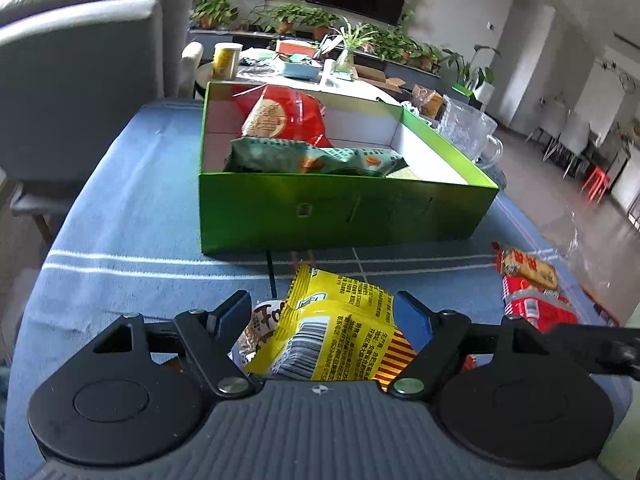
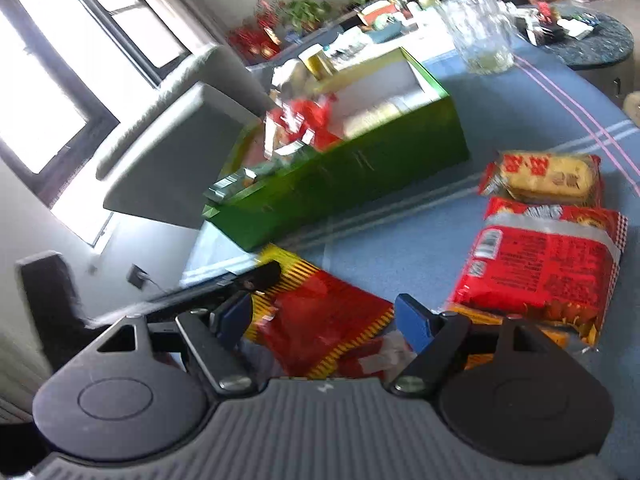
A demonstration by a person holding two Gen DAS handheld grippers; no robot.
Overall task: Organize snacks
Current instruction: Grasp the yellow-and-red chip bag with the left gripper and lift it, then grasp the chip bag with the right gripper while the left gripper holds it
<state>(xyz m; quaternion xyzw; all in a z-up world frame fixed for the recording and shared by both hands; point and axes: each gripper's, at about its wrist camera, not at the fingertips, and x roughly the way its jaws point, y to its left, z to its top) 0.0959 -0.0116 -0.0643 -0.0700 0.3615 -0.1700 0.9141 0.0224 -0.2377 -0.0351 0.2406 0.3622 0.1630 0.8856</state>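
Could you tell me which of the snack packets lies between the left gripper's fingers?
The yellow packet with the barcode; the others lie in the green box or off right.

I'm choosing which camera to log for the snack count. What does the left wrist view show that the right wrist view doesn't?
Only the left wrist view shows the yellow packet between the left gripper fingers, and the green packet clearly. Only the right wrist view shows the whole big red bag and the red-and-yellow striped packet at the right gripper. Both show the green box, glass pitcher and blue cloth.
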